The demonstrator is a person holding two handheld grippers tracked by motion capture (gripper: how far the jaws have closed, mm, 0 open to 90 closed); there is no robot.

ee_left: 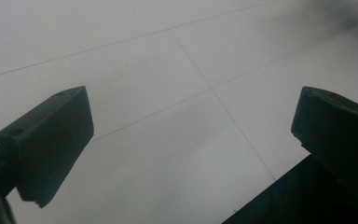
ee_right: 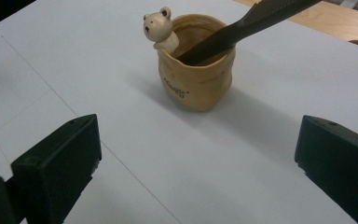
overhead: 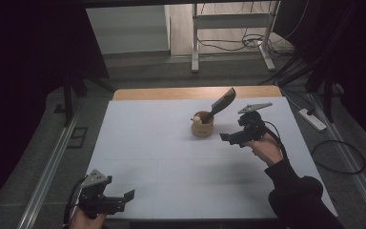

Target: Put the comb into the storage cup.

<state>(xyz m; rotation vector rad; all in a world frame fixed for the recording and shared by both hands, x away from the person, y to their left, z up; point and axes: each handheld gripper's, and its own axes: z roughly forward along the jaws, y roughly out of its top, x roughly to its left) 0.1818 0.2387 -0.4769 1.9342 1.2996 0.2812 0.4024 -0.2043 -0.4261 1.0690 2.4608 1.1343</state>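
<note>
Comb [overhead: 221,103] aslant in cup [overhead: 202,127], up-right

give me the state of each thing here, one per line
cup: upright on the table, comb inside
comb: leaning in the cup, top end sticking out past the rim
left gripper: open, empty, near the table's front edge
right gripper: open, empty, beside the cup, apart from it

Lab or test bay: black curtains [overhead: 33,43], floor rails [overhead: 47,167], cables [overhead: 228,45], white-topped table [overhead: 143,143].
</note>
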